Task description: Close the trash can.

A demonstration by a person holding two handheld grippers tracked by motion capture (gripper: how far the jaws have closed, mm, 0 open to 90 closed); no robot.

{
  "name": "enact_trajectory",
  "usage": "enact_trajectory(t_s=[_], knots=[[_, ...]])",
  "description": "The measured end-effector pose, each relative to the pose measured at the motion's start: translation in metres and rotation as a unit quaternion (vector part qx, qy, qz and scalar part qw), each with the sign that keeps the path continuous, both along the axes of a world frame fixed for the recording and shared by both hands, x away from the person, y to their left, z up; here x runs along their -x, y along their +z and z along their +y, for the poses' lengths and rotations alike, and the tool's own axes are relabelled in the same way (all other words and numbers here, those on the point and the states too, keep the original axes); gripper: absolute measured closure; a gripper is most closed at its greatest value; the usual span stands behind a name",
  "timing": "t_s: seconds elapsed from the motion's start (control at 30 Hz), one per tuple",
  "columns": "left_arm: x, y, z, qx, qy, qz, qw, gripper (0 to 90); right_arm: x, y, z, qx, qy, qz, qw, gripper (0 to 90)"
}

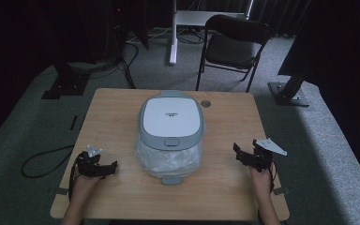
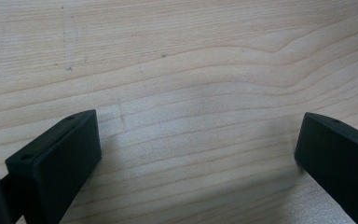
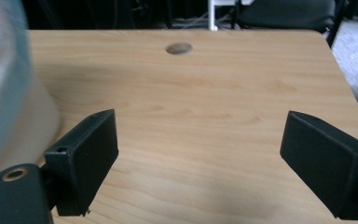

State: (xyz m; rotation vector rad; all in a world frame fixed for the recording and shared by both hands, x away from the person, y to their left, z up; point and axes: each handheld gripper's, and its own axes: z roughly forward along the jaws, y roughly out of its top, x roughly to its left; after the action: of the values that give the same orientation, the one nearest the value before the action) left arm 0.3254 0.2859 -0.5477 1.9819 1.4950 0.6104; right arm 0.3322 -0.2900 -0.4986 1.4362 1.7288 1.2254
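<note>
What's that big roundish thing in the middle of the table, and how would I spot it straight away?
Start at the wooden table. In its middle, between the two hand-held grippers, stands a bin with a grey-blue rim and a flat white lid. Its lower body looks wrapped in crinkled clear plastic, and nothing else on the table comes near its size.

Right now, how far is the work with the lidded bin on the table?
Nothing looks done yet: the bin stands mid-table with its grey-and-white lid shut and a clear bag bulging below it. Nothing is in hand; the left tool and right tool sit open on either side, apart from the bin. Reaching and handling the bin is all left.
</note>
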Motion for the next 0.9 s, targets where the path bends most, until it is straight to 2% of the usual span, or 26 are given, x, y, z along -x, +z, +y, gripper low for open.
enact_trajectory(t_s=[0.17, 0.23, 0.47, 0.6, 0.7, 0.8, 0.9], knots=[[0.000, 0.000, 0.000, 0.000, 0.000, 0.000, 1.0000, 1.2, 0.000, -0.013, -0.013, 0.002, -0.033, 0.017, 0.9993, 10.6], [0.000, 0.000, 0.000, 0.000, 0.000, 0.000, 1.0000, 1.2, 0.000, -0.017, -0.017, -0.002, -0.034, 0.027, 0.9990, 10.6], [0.000, 0.000, 0.000, 0.000, 0.000, 0.000, 1.0000, 1.2, -0.001, -0.033, -0.027, 0.026, -0.053, 0.063, 0.9963, 10.6], [0.000, 0.000, 0.000, 0.000, 0.000, 0.000, 1.0000, 1.2, -0.001, -0.037, -0.031, 0.030, -0.066, 0.074, 0.9946, 10.6], [0.000, 0.000, 0.000, 0.000, -0.001, 0.000, 1.0000, 1.2, 0.001, -0.041, -0.034, 0.027, -0.073, 0.089, 0.9929, 10.6], [0.000, 0.000, 0.000, 0.000, -0.001, 0.000, 1.0000, 1.2, 0.002, -0.045, -0.033, 0.046, -0.080, 0.101, 0.9906, 10.6], [0.000, 0.000, 0.000, 0.001, -0.001, 0.000, 1.0000, 1.2, 0.002, -0.048, -0.035, 0.056, -0.102, 0.117, 0.9863, 10.6]])
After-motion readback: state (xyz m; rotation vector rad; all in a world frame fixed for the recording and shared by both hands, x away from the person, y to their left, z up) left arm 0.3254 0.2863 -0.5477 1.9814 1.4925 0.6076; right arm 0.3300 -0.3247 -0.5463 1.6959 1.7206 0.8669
